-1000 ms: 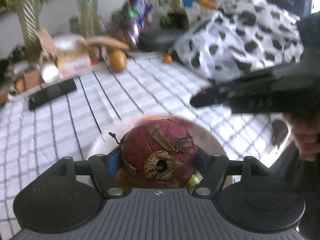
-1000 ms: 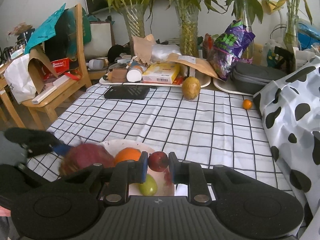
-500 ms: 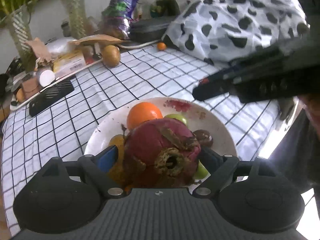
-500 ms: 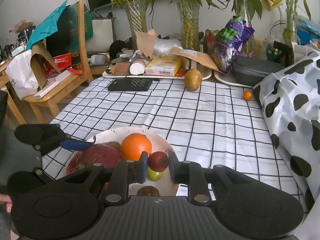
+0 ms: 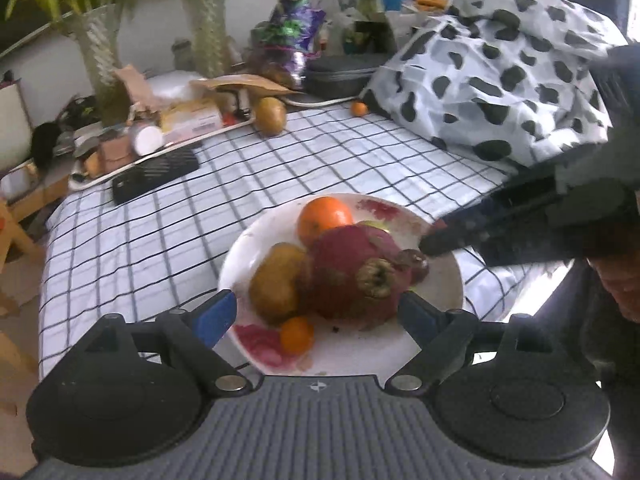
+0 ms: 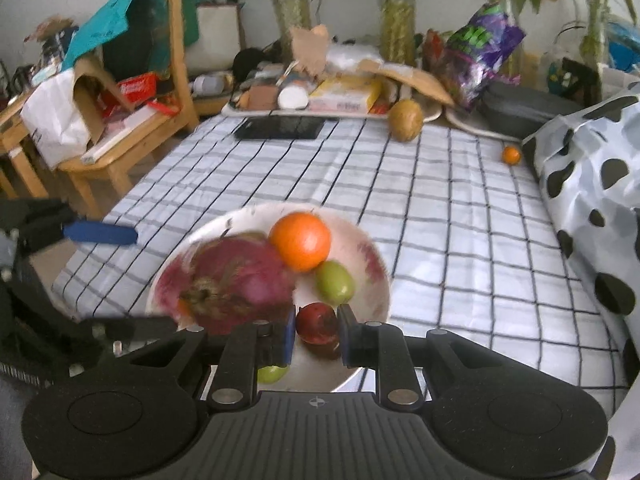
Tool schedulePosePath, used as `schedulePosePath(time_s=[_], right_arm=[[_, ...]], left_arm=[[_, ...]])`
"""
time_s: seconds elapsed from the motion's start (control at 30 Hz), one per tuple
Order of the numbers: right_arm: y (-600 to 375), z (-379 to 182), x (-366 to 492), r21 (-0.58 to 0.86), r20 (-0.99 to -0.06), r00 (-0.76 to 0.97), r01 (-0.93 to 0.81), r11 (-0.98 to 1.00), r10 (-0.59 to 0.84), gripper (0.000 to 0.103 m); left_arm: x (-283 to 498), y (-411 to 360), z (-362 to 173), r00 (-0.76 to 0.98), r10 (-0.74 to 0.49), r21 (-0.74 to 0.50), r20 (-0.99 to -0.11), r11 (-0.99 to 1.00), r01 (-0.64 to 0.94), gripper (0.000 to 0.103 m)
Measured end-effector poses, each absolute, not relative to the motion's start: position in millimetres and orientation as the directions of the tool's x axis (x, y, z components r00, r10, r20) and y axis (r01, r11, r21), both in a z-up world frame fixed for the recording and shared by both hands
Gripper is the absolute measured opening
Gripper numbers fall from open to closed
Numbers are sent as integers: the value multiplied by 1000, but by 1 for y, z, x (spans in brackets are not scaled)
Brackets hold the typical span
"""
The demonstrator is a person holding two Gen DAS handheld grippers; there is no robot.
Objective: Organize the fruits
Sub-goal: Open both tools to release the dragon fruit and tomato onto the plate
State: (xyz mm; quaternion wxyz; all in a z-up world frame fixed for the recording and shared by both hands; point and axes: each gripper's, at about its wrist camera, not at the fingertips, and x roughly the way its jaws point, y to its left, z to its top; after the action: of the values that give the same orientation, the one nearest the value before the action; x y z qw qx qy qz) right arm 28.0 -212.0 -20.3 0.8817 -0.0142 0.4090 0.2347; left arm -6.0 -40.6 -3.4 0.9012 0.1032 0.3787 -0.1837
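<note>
A white plate (image 5: 344, 348) (image 6: 370, 280) near the table's front edge holds a big dark-red fruit (image 5: 352, 272) (image 6: 236, 280), an orange (image 5: 325, 218) (image 6: 300, 241), a brown fruit (image 5: 276, 280), a green fruit (image 6: 335, 283) and a small orange fruit (image 5: 297, 334). My left gripper (image 5: 316, 316) is open, its blue pads wide apart just before the big red fruit, which lies on the plate. My right gripper (image 6: 317, 332) is shut on a small red fruit (image 6: 318, 322) over the plate's near rim.
A yellow-brown fruit (image 6: 406, 120) and a small orange fruit (image 6: 511, 155) lie at the far side of the checked tablecloth. A black remote (image 6: 280, 128), a cluttered tray (image 6: 332, 92), plant vases, a cow-patterned cloth (image 6: 592, 184) on the right and a wooden chair (image 6: 132, 120) on the left surround it.
My left gripper opened, let the big red fruit down onto the plate and drew back. My right gripper came lower over the plate, still holding the small red fruit.
</note>
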Motion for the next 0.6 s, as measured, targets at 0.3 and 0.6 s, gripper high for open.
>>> schedulePosePath(time_s=[0.3,0.6], right_arm=[[-199,-26,20,136,-761,508,-483,865,404,23],[-204,-23,21,131,-745,537,-463,877,395,75]], left_arm=[[-3,-31,-3,636,-249,-5,-731,933,359,88],[-3,-32,-4,634,-242,6,-734,932,362,88]])
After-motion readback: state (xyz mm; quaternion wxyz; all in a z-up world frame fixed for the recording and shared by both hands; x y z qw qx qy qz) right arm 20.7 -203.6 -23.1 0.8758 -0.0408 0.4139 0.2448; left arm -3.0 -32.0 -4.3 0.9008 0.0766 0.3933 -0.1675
